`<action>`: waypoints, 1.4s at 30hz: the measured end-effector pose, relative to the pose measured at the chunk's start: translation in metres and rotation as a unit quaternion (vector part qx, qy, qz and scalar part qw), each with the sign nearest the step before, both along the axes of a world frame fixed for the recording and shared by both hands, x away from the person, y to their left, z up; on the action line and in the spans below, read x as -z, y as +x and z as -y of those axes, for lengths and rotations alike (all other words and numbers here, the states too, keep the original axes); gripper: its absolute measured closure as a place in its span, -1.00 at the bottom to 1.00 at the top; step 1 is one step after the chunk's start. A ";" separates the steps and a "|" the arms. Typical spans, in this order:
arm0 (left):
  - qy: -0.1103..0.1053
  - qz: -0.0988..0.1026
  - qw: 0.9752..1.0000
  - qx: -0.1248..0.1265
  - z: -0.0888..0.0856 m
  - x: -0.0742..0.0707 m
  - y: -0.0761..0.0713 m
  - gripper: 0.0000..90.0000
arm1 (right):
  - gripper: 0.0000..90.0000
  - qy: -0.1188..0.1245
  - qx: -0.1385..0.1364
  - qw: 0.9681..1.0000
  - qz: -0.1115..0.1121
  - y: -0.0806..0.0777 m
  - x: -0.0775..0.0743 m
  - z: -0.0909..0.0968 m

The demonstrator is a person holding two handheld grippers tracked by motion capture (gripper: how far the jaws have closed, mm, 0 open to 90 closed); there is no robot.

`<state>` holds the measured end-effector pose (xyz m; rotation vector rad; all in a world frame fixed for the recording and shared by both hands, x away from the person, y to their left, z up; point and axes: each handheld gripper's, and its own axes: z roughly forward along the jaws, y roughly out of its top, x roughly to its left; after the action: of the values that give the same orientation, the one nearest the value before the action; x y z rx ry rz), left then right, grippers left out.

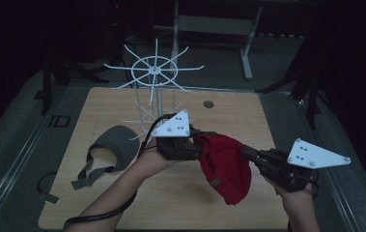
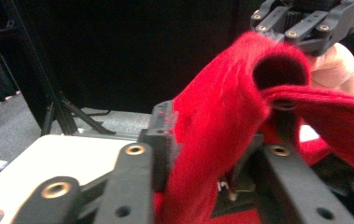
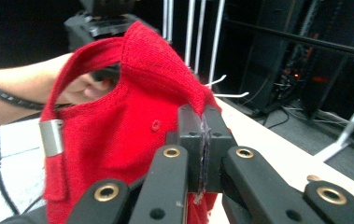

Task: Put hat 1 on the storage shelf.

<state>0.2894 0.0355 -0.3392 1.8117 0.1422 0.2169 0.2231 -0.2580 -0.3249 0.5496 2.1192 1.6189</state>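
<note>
High view: you hold the red cap [image 1: 225, 166] in the air above the near half of the wooden table [image 1: 122, 203], stretched between your two grippers. Its long axis runs from upper left to lower right in this view, from the left gripper [image 1: 196, 145] down to a rounded end that hangs toward the near table edge. The crown bulges toward the right and toward you; the hollow underside faces the left gripper.

Left gripper view: red fabric [image 2: 221, 135] lies between the two black jaws, which stand a little apart. Whether the pads press on the cloth cannot be told, as the fabric hides them. The cap's rear opening [image 2: 279, 72] gapes toward the right gripper [image 2: 305, 25] in the upper right.

Right gripper view: the right gripper [image 3: 203, 140] is clenched, its jaws pressed flat together with a thin edge of the cap pinched between them. The crown, with its top button [image 3: 155, 125], faces this camera, and the strap with a metal clasp [image 3: 52, 136] hangs at the left.

Behind the cap in the high view stands a white wire rack [image 1: 154, 72]. A grey visor [image 1: 115, 147] lies flat on the table to your left, well apart from the cap.
</note>
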 end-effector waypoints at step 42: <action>-0.026 -0.012 0.994 -0.104 -0.081 0.052 -0.040 -0.12 | 0.98 0.037 0.108 0.993 0.013 0.018 -0.027 0.023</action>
<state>0.2497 0.1167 -0.3910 1.7478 0.3522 0.3354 0.2411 -0.2805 -0.2983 0.7498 1.9143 1.5784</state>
